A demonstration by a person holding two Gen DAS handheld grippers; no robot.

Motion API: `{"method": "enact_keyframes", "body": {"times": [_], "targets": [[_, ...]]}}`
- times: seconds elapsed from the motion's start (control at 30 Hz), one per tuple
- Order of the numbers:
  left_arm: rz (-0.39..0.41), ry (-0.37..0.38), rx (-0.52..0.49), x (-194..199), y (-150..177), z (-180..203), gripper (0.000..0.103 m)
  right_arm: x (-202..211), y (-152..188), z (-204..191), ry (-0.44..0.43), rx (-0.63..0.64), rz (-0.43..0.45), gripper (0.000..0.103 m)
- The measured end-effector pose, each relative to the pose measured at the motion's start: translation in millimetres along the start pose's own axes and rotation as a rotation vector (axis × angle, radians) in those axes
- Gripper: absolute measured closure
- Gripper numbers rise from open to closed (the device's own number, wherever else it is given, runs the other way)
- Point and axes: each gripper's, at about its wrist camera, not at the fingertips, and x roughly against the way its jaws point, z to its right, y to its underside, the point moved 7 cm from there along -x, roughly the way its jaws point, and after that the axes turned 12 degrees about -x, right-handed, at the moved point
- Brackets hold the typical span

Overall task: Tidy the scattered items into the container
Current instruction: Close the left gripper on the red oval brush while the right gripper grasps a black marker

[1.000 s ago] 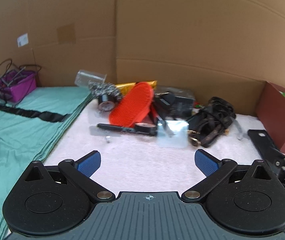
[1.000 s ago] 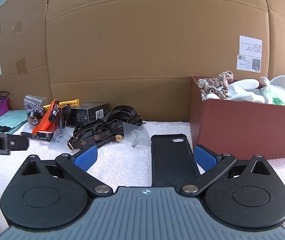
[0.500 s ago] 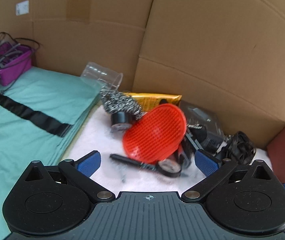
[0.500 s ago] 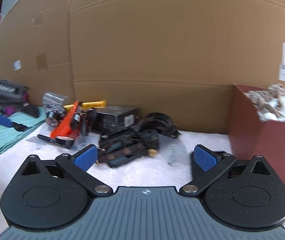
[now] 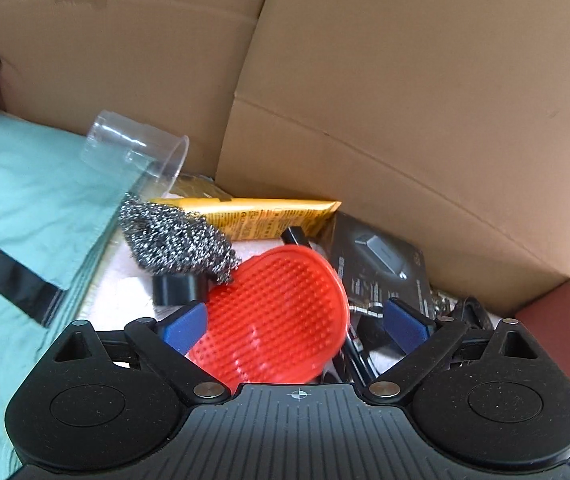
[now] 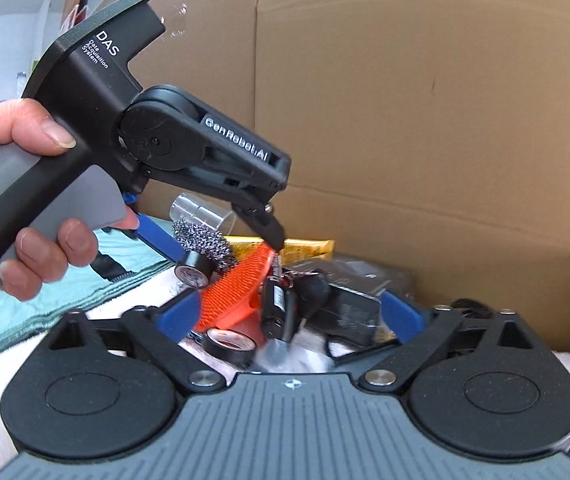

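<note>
My orange bristle pad [image 5: 281,312] leans in the pile by the cardboard wall, between my spread left tongs [image 5: 297,326], while my empty right tongs [image 6: 289,316] are closing nearby and may collide.

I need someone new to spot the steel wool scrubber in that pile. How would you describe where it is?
Start at the cardboard wall behind the pile and find the clear plastic cup lying on its side by the green cloth. Just in front of the cup sits the scrubber, touching the yellow tube and the red bristly pad. It is the only shiny, tangled silver wire ball there.
</note>
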Motion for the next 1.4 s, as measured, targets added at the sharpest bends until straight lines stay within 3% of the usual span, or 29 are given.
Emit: {"method": "enact_keyframes", "body": {"times": [0.33, 0.5, 0.57, 0.77, 0.83, 0.9, 1.03, 1.1, 1.3, 1.4], "targets": [[-0.056, 0.041, -0.017, -27.7, -14.1, -2.3, 0.005, -32.2, 11.4, -14.3, -0.054, -0.049, -0.119, 0.046], [-0.096, -0.002, -0.053, -30.2, -13.0, -1.8, 0.017, -38.3, 12.5, -14.3, -0.052, -0.031, -0.114, 0.050], [-0.100, 0.000, -0.064, -26.2, -12.3, -4.3, 0.017, -37.2, 11.3, -13.9, -0.059, -0.036, -0.112, 0.054], [-0.083, 0.013, -0.033, -11.5, -15.0, -13.0, 0.018, -34.7, 12.4, -21.0, -0.069, -0.013, -0.100, 0.054], [-0.082, 0.017, -0.029, -9.0, -16.1, -12.4, 0.025, -34.2, 13.3, -22.8, -0.069, -0.004, -0.099, 0.053], [-0.090, 0.020, -0.044, -7.9, -15.0, -8.7, 0.042, -33.4, 12.5, -21.7, -0.073, -0.011, -0.101, 0.053], [-0.103, 0.013, -0.072, -6.9, -12.4, -1.9, 0.052, -32.9, 11.8, -20.4, -0.079, -0.025, -0.097, 0.053], [-0.109, 0.027, -0.074, -7.1, -11.3, 1.1, 0.069, -32.4, 12.4, -20.9, -0.085, -0.026, -0.096, 0.053], [-0.116, -0.016, -0.165, -2.2, -0.3, 10.5, 0.081, -29.0, 12.8, -20.7, -0.099, -0.041, -0.104, 0.053], [-0.116, -0.035, -0.171, 0.7, 6.8, 1.8, 0.081, -27.1, 10.5, -17.0, -0.095, -0.053, -0.099, 0.051]]}}
